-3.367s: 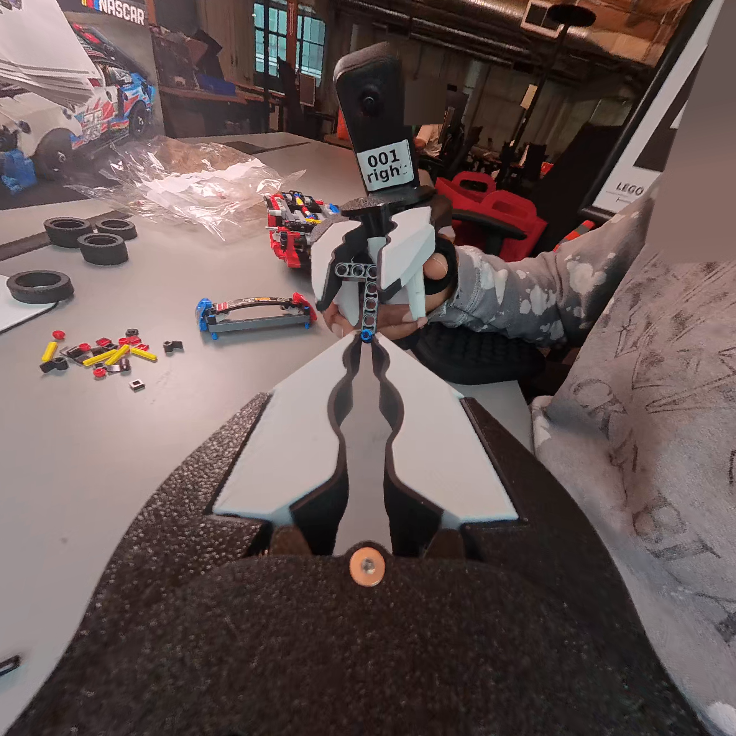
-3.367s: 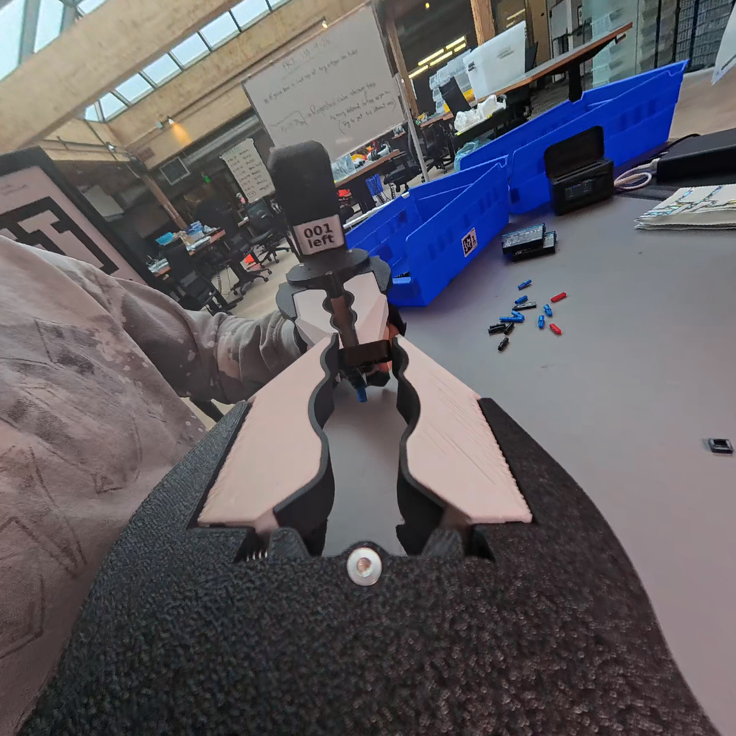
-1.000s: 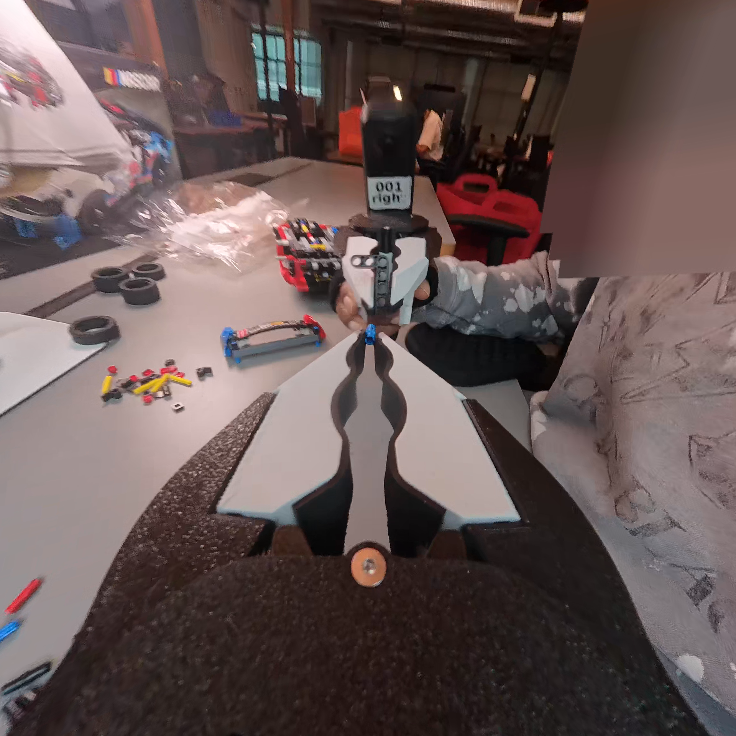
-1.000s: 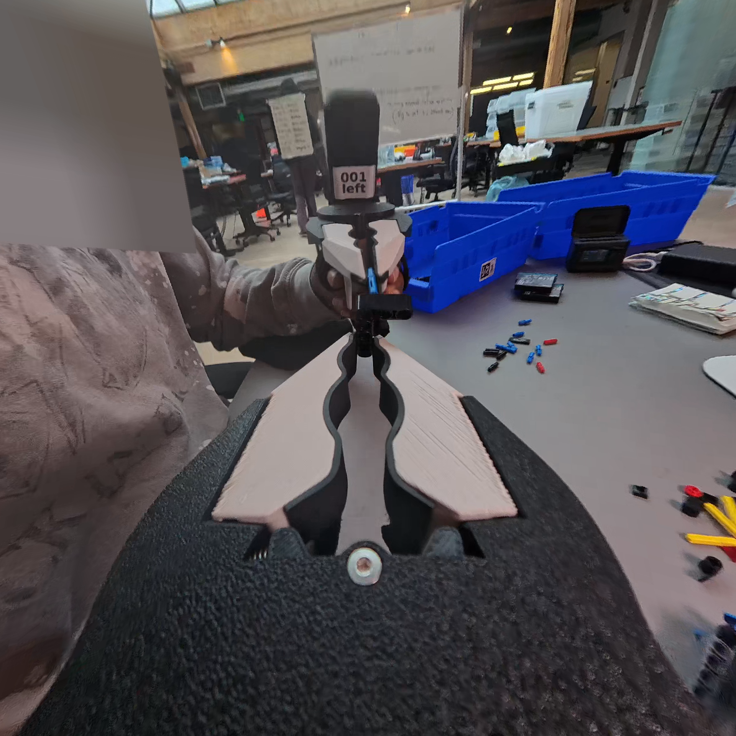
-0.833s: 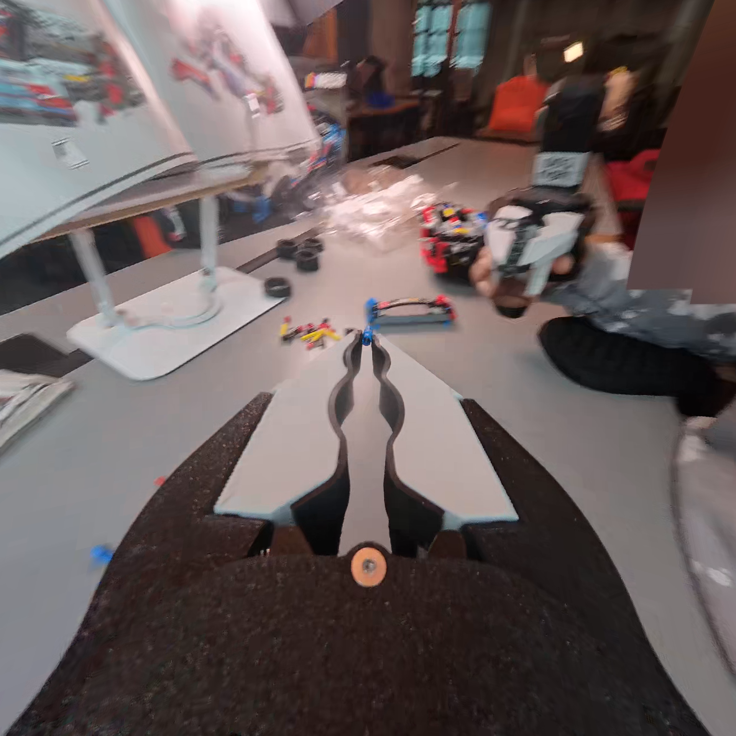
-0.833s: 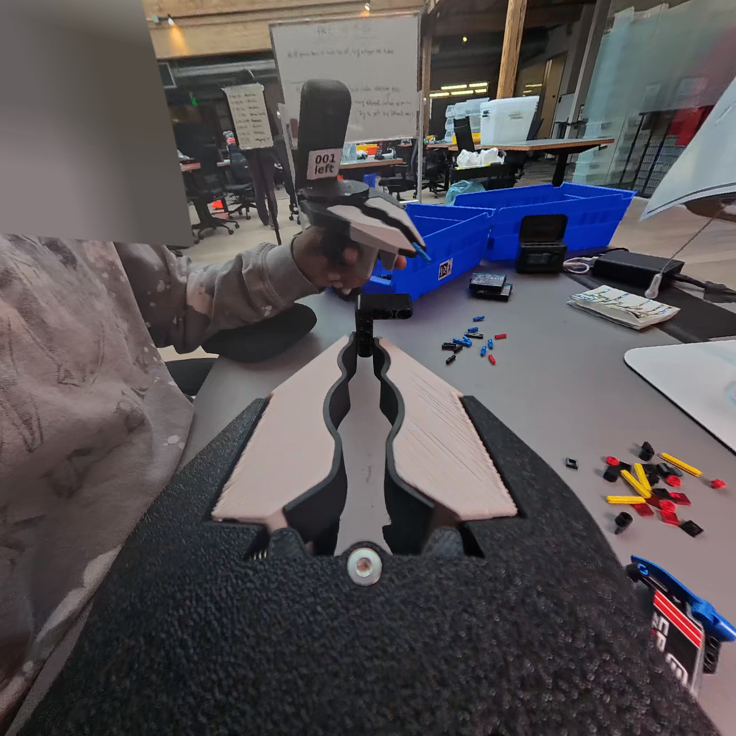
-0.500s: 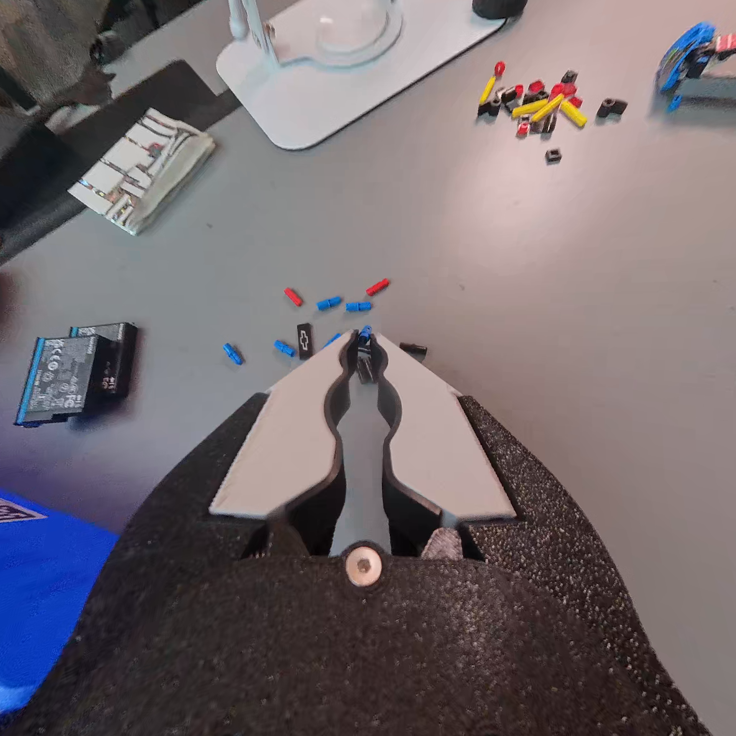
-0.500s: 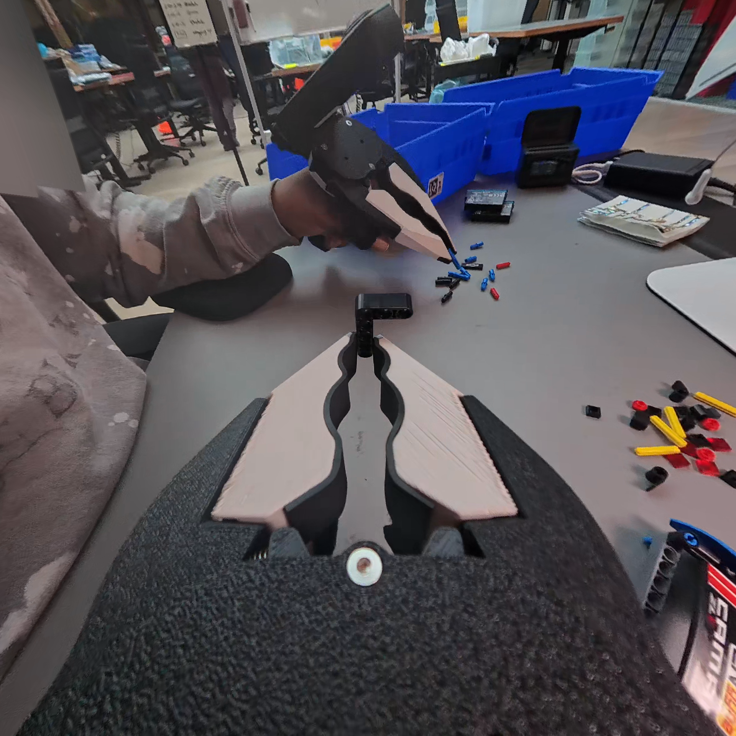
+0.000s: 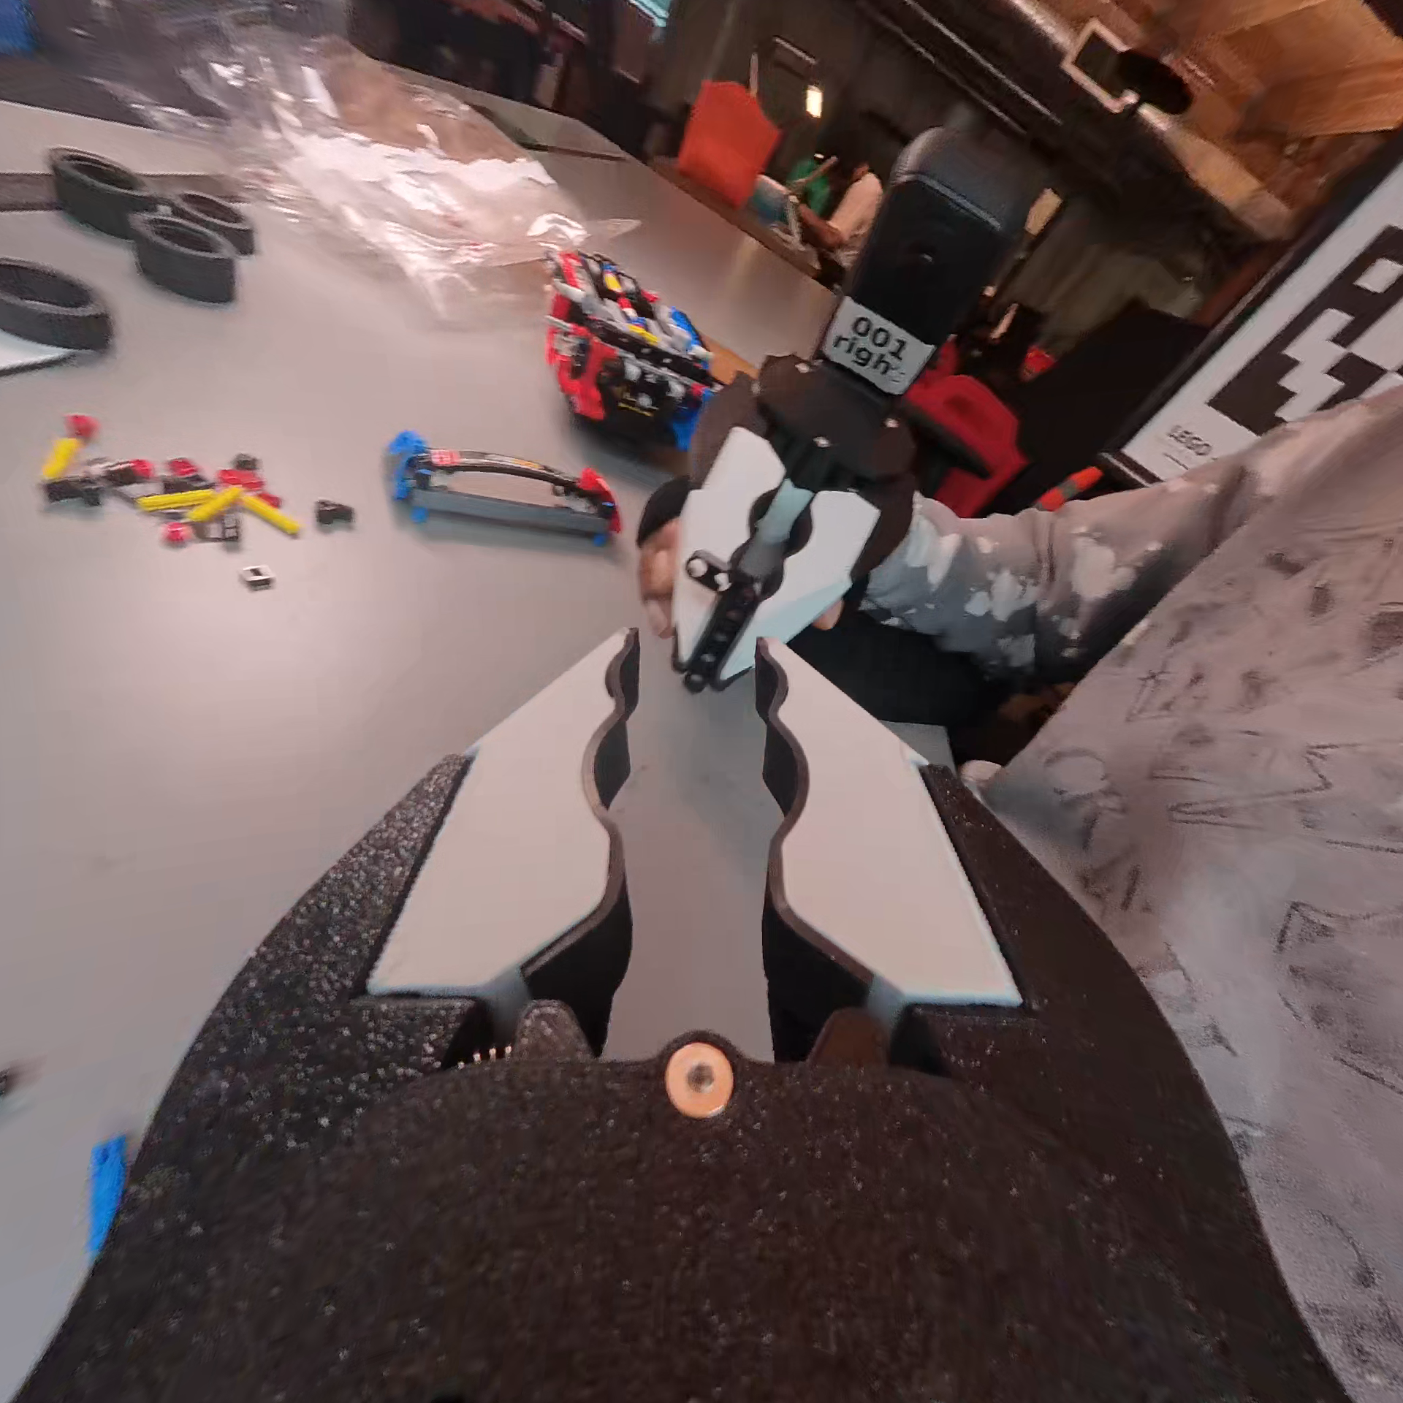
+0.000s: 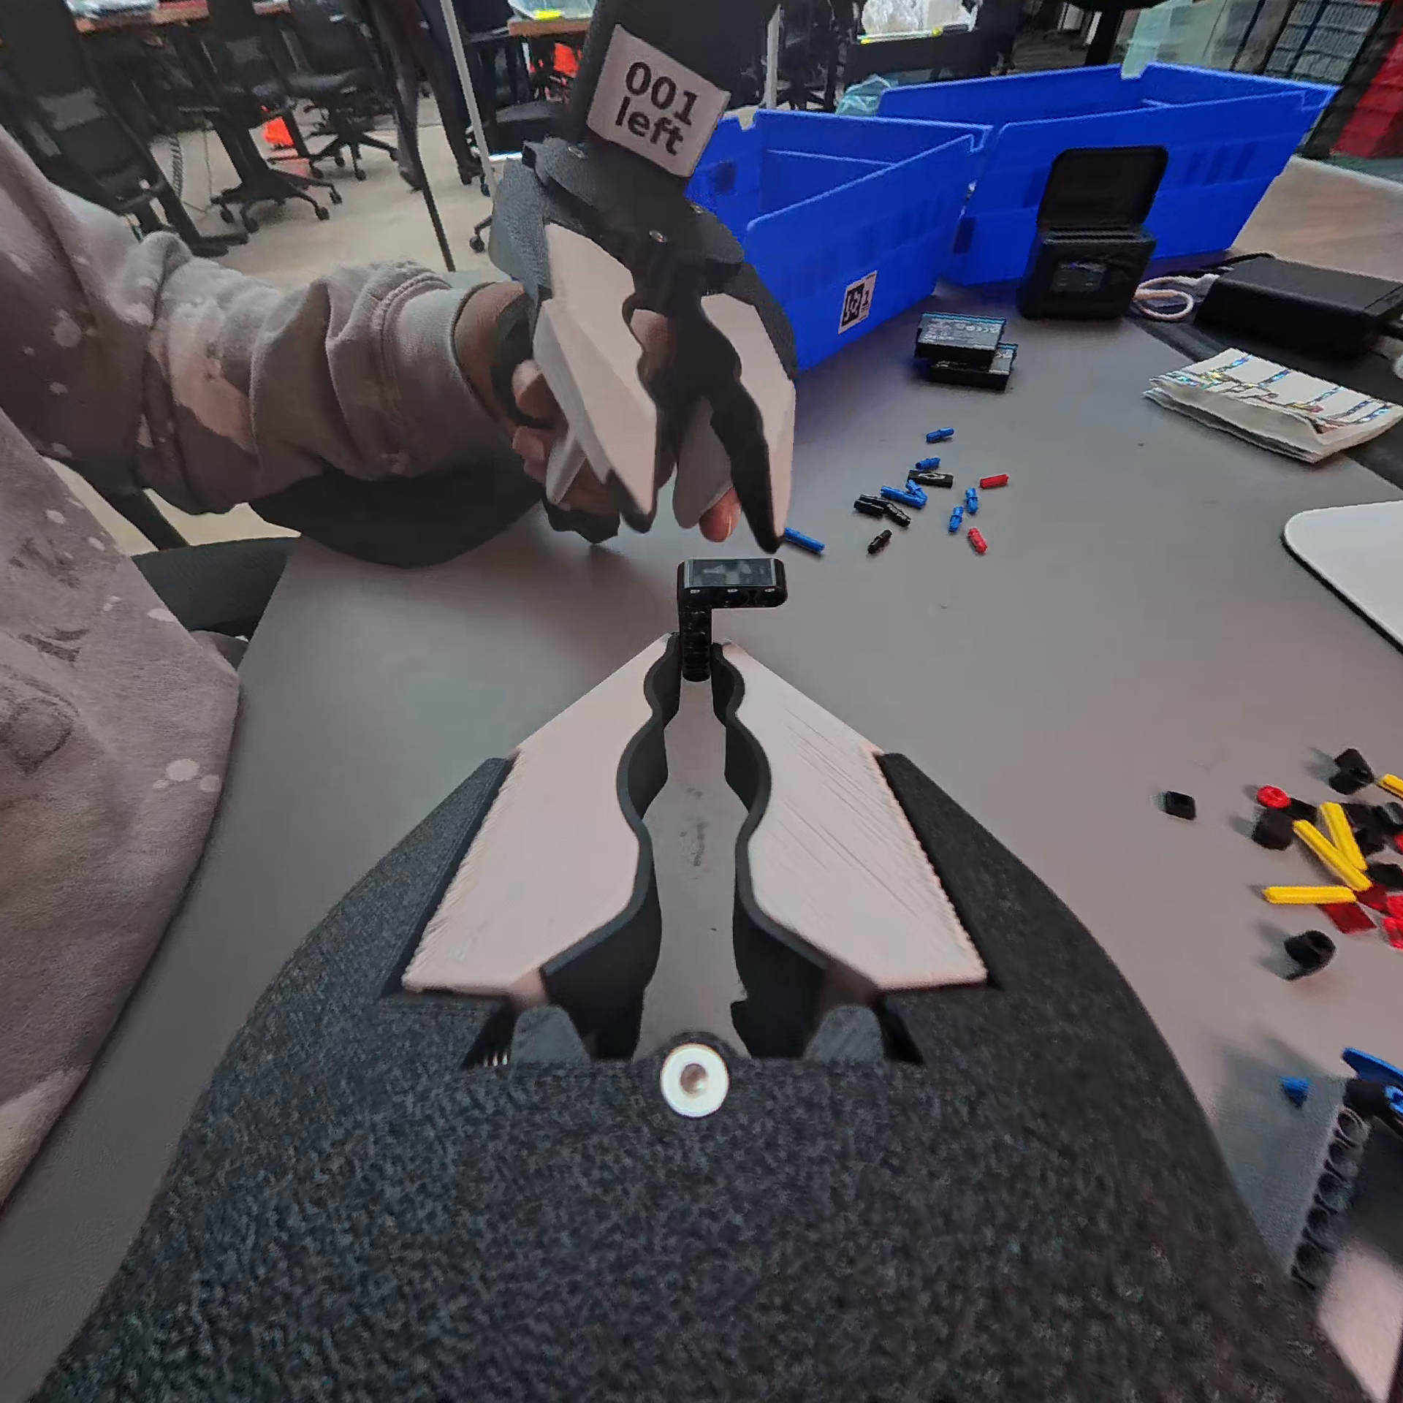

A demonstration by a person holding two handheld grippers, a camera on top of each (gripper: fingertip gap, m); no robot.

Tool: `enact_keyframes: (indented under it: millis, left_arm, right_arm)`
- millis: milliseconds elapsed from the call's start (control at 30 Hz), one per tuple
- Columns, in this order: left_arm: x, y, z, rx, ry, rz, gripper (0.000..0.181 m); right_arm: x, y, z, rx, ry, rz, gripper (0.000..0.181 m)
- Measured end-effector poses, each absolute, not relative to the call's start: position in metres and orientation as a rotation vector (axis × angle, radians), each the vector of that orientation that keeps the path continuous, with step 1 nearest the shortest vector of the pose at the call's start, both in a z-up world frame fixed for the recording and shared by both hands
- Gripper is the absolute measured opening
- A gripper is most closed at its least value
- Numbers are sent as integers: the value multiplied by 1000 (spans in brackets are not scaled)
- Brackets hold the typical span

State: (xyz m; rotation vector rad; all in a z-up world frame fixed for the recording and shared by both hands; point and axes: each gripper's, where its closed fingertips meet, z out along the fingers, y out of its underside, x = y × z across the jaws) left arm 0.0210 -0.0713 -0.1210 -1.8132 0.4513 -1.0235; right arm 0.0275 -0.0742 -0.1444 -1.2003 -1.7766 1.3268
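My right gripper (image 10: 695, 651) is shut on the short leg of a black L-shaped beam (image 10: 730, 594) and holds it above the grey table (image 10: 1025, 683). The beam also shows in the left wrist view (image 9: 717, 616), between the right gripper's fingers (image 9: 805, 562). My left gripper (image 9: 697, 639) is open and empty, its tips just short of the beam's lower end. In the right wrist view the left gripper (image 10: 706, 531) hangs open just behind the beam. A blue pin (image 10: 803, 540) lies on the table by its right fingertip.
Loose blue, black and red pins (image 10: 922, 490), black batteries (image 10: 960, 349), blue bins (image 10: 858, 205), a folded leaflet (image 10: 1268, 410) and a white stand base (image 10: 1359, 562) lie beyond. Yellow, red and black pieces (image 9: 174, 497), a blue-ended bumper part (image 9: 501, 493), a part-built car (image 9: 622, 357), tyres (image 9: 182, 243) and a plastic bag (image 9: 379, 167) lie to the left. From either gripper's tips it is about 30 centimeters to the part-built car (image 9: 622, 357).
My left gripper swung down over the pin pile, came back to face the right gripper, and opened; the blue pin it held is gone from it. The right gripper kept the black beam.
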Motion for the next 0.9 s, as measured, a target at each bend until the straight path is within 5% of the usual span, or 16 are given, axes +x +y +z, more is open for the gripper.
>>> enact_keyframes:
  millis: [267, 333, 600, 900]
  left_arm:
    - [39, -73, -116, -1793, 552, -919, 7]
    - [20, -68, -106, -1807, 524, -796, 7]
    - [-198, -84, -51, -1975, 83, 403, 8]
    - [-315, -170, -142, -2481, -338, 616, 7]
  right_arm:
    - [23, -79, -135, -1181, -1732, 1344, 8]
    - [24, -65, -128, -1182, -1685, 1288, 27]
    - [59, 61, -92, -1443, -1296, 928, 43]
    - [108, 107, -152, -1860, -1404, 619, 50]
